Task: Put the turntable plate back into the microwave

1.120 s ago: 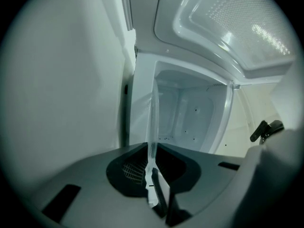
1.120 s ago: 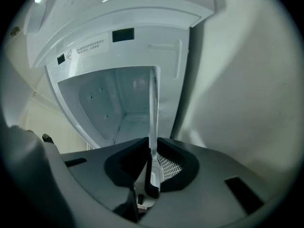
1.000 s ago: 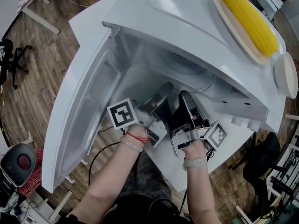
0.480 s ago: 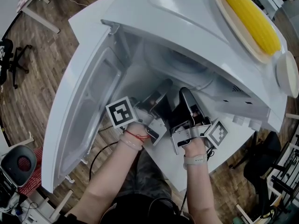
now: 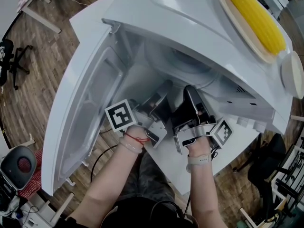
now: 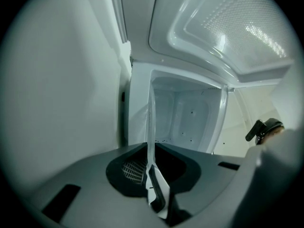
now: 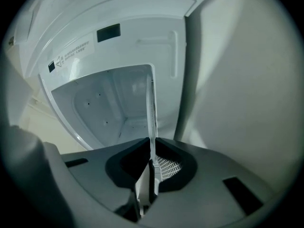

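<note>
While both grippers clamp its near rim, the turntable plate (image 6: 151,122) sits edge-on in each gripper view, a thin clear glass sheet running from the jaws into the microwave (image 5: 190,18) cavity (image 6: 190,118). From the head view it shows as a faint glassy arc inside the opening (image 5: 187,63). I cannot tell whether it is seated on the cavity floor yet.

The left gripper (image 6: 152,167) is closed narrow on the glass edge, and the right gripper (image 7: 153,160) is the same, just beside it on the rim.

Handling, judged: the glass is stiff, fairly heavy for its thinness, slick and breakable. The rim is the only place to hold it. Two grips close together leave the far side unsupported, so keep it level and lower it gently.

The door (image 5: 90,113) is swung open at left. On the microwave top lies corn (image 5: 254,18) on an oval dish (image 5: 227,14).
</note>
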A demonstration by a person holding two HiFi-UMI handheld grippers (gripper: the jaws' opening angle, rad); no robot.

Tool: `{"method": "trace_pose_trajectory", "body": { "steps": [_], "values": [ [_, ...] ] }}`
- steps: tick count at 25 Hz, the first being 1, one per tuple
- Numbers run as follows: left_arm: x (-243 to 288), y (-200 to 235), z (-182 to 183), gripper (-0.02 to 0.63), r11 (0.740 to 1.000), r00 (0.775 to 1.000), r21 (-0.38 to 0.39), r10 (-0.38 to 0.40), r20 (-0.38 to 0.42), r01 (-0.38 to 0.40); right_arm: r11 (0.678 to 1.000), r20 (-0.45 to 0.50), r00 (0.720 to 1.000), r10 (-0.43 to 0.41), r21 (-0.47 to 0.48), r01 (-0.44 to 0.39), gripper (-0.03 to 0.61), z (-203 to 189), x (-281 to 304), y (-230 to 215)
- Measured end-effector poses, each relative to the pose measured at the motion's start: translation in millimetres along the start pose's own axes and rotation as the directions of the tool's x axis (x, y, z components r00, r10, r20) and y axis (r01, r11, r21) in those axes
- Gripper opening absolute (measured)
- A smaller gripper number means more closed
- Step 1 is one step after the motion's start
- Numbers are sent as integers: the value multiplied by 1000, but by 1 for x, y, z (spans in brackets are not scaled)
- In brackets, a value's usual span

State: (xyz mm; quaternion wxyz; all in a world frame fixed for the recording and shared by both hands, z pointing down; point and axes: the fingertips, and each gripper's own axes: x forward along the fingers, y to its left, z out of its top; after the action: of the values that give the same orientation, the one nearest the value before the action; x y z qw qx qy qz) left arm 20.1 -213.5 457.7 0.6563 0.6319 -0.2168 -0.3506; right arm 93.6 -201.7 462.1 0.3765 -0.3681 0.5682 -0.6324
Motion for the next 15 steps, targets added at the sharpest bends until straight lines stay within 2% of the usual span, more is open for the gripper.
{"method": "trace_pose_trajectory", "body": {
  "steps": [15],
  "values": [
    [3, -3, -4, 44, 1000, 1000, -8, -8, 3, 8, 1000, 50, 999, -9, 10, 8, 49, 14, -4, 5]
  ]
}}
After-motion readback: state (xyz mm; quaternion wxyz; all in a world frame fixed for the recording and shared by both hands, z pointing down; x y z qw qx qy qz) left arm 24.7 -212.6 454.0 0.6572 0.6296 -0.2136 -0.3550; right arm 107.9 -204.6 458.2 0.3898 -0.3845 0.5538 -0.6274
